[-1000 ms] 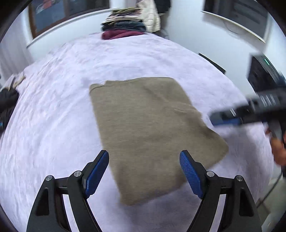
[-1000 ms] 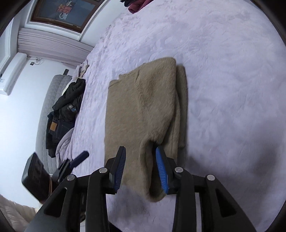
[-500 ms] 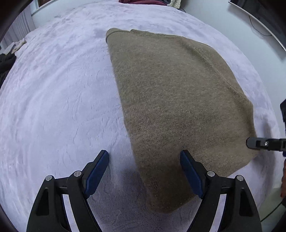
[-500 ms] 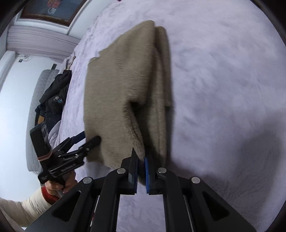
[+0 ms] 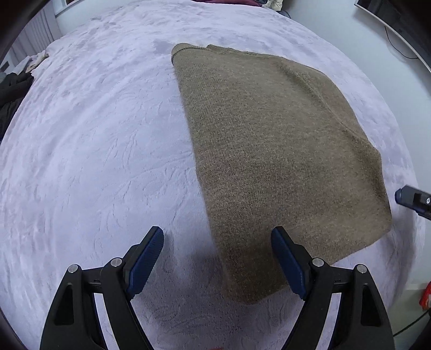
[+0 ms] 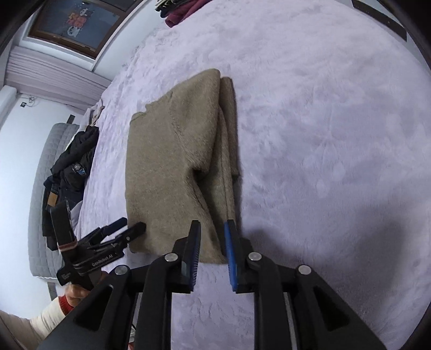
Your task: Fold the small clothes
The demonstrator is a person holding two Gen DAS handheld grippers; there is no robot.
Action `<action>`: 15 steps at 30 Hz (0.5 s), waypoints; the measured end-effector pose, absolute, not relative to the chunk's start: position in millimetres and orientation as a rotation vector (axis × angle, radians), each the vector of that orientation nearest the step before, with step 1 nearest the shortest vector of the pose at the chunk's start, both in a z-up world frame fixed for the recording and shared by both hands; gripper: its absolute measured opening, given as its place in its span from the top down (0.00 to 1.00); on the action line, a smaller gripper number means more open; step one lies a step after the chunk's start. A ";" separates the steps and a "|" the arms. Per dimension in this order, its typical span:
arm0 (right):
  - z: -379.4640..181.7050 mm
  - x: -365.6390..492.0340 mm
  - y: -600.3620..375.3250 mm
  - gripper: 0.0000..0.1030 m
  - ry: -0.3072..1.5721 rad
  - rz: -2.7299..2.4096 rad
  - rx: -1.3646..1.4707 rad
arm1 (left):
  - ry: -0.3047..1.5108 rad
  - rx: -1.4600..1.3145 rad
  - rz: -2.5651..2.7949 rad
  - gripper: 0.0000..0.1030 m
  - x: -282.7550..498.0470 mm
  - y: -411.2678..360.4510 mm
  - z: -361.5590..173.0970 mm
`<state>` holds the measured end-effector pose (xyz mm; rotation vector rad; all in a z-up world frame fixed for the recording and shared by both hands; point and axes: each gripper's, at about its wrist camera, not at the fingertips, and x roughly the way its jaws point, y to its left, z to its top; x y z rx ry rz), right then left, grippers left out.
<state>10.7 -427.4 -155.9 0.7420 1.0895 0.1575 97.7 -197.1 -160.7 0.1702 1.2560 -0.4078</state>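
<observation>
An olive knitted sweater [image 5: 269,148] lies folded on the lilac fuzzy bedspread [image 5: 94,134]. My left gripper [image 5: 216,234] hovers open just above it and straddles its near left edge, one finger over bare bedspread and one over the knit. In the right wrist view the sweater [image 6: 167,167] shows a doubled fold along its right side. My right gripper [image 6: 212,226] is opening its jaws; the sweater's near right corner lies between them, with no pad pressing on it. The left gripper [image 6: 132,224] sits at the sweater's near left corner. One right finger [image 5: 412,200] pokes in beside the far corner.
Dark clothes [image 6: 70,167] are heaped at the bed's left side against a grey padded headboard [image 6: 45,175]. Stacked folded garments [image 6: 177,13] lie at the far end. A hand with a red cuff [image 6: 70,293] holds the left gripper. Bare bedspread [image 6: 323,134] stretches right of the sweater.
The left gripper sank toward the sweater's near left corner, still open. The right gripper closed tight at the right fold half a second ago and has since parted its jaws.
</observation>
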 end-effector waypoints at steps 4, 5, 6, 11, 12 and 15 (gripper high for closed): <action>-142.4 35.1 -426.3 0.55 1.031 0.187 0.763 | 1.257 0.139 -0.386 0.18 100.0 -191.2 -154.1; -142.7 42.3 -426.1 0.63 1.028 0.176 0.765 | 1.263 0.130 -0.376 0.12 101.4 -189.3 -153.3; -143.8 49.1 -425.0 0.78 1.031 0.163 0.763 | 1.270 0.122 -0.365 0.00 104.3 -188.6 -153.8; -179.5 72.7 -424.9 0.86 1.137 0.069 0.753 | 1.284 0.119 -0.340 0.00 109.1 -185.4 -157.0; -187.1 71.1 -428.1 0.86 1.143 0.066 0.772 | 1.285 0.125 -0.336 0.00 109.0 -184.8 -157.4; -186.3 66.2 -430.0 0.86 1.136 0.067 0.774 | 1.289 0.127 -0.329 0.00 110.2 -182.7 -158.6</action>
